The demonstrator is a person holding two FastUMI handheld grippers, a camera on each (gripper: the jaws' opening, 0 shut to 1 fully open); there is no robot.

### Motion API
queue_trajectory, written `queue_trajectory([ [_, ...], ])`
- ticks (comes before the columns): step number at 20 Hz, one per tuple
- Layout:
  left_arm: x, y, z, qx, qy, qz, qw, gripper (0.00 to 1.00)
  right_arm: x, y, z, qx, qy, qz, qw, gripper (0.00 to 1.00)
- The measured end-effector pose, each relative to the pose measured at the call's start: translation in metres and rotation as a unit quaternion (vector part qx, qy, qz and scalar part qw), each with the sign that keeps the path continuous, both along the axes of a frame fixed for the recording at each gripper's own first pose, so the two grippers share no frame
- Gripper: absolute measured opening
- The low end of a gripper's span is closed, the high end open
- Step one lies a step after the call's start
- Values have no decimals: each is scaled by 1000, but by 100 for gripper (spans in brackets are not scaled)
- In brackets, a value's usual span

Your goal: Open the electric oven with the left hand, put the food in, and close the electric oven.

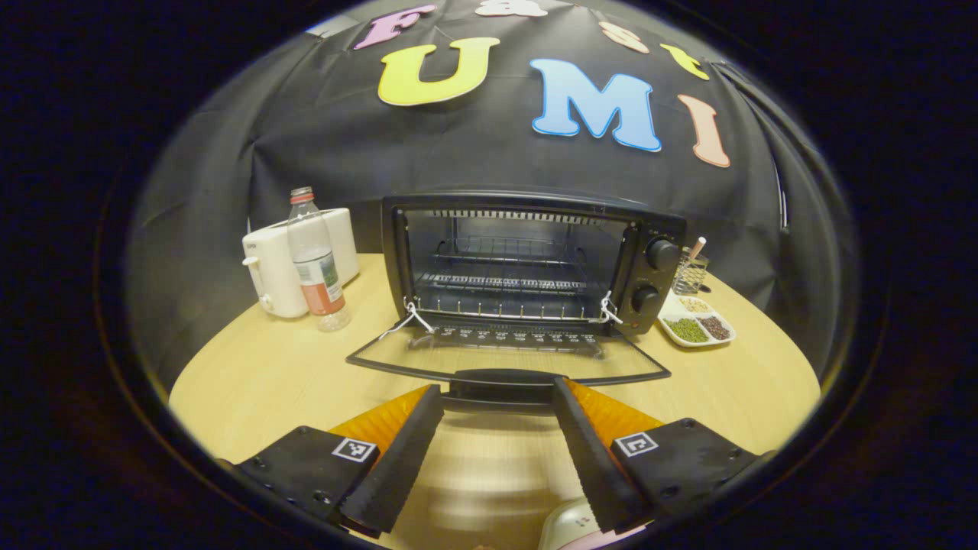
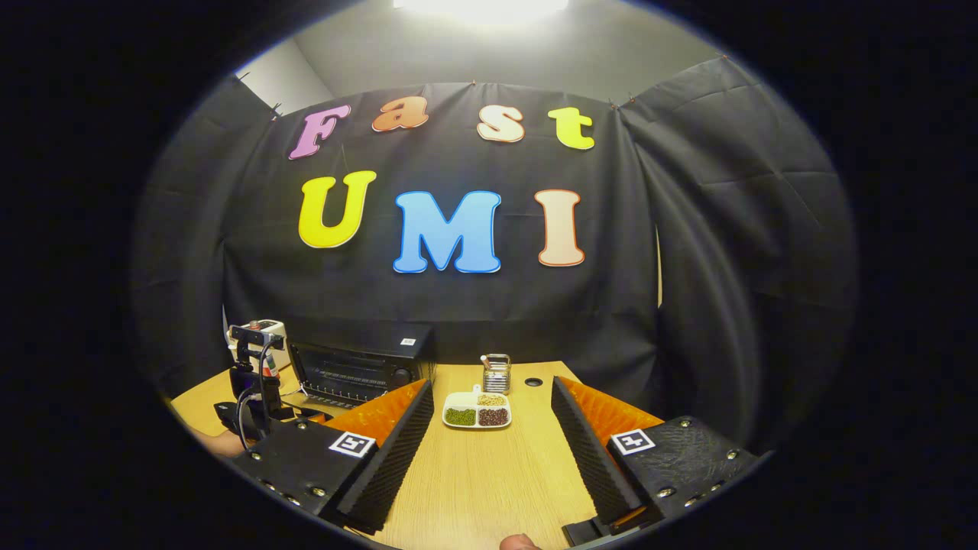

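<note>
The electric oven stands at the back of the wooden table with its glass door dropped fully down — the opening is done. The left gripper sits just in front of the door's handle, jaws spread wide and holding nothing. The right gripper hovers to the right of the oven, jaws equally wide and empty; beyond it lies a divided dish of beans. The food comes next, I'd judge: the right gripper should grasp it squarely and carry it in above the door onto the wire rack. A plastic bottle left of the oven has a label — unreadable.
</note>
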State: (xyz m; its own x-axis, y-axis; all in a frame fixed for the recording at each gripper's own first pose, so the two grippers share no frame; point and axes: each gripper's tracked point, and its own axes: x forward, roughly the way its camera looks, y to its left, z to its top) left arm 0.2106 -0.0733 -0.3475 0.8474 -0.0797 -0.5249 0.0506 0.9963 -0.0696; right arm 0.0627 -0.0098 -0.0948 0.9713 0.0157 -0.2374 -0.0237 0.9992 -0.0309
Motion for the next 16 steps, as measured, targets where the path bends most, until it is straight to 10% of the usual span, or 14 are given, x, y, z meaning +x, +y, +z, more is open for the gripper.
queue_trajectory([
  [9,-75,42,139,49,-126,36,990,97,-6,42,-50,77,92,134,984,96],
  [16,-136,78,228,55,-188,75,978,100,-22,80,-99,197,257,203,924,98],
])
